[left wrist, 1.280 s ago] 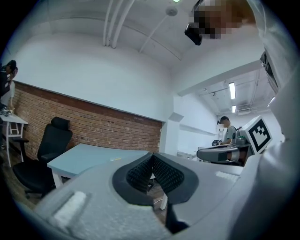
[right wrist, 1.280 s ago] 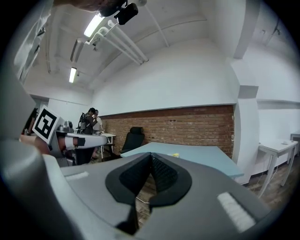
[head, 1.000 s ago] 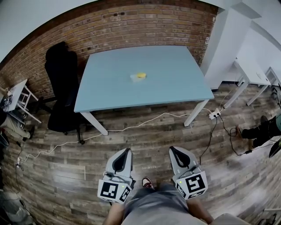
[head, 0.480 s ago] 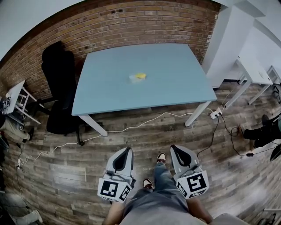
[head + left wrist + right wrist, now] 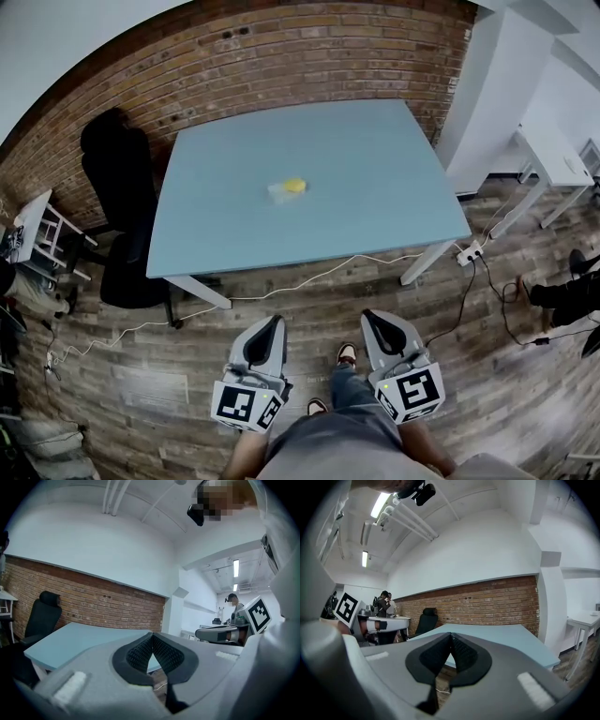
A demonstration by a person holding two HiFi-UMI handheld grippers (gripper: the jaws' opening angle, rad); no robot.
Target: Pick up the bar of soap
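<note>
One small yellow bar of soap (image 5: pixel 295 186) on blue table (image 5: pixel 375 159).

Bright ceiling strip lights (image 5: pixel 380 504), even light, strong fisheye bending, dark vignetted corners.

A brick wall (image 5: pixel 281 56) is running across twelve o'clock behind a blue table (image 5: pixel 375 197); a black chair (image 5: pixel 127 225) is standing at nine o'clock on wooden flooring (image 5: pixel 309 314).

Held low and side by side, the left claw (image 5: pixel 274 321) and right claw (image 5: pixel 368 317) both have jaws together, empty.
</note>
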